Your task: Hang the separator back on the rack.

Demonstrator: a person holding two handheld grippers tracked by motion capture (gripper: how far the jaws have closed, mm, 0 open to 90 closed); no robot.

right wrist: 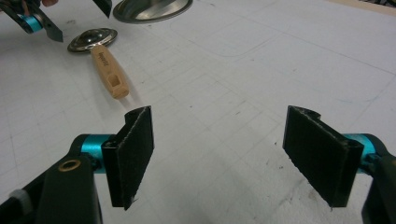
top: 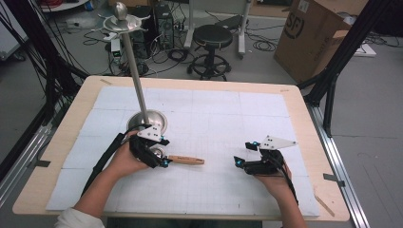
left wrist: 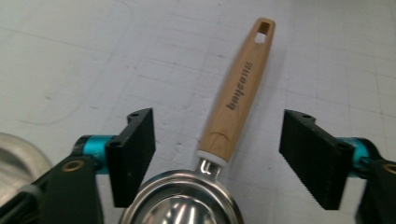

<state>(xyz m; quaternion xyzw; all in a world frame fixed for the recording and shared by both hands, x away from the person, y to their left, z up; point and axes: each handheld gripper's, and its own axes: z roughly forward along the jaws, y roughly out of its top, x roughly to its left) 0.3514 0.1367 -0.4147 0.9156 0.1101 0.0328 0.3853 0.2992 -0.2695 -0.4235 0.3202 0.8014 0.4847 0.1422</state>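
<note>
**Both grippers open, ladle untouched**

Left gripper [left wrist: 217, 149]: jaws wide apart, holding nothing, straddling the ladle [left wrist: 229, 140] just where the wooden handle [left wrist: 238, 93] meets the steel bowl [left wrist: 182, 200]; pads clear of handle on both sides. Ladle flat on the gridded mat [top: 214, 118], just in front of the stand base [top: 154, 121], handle pointing toward the right gripper [top: 247, 159]. Right gripper: jaws also wide apart, empty, well apart from ladle, over bare mat.
</note>
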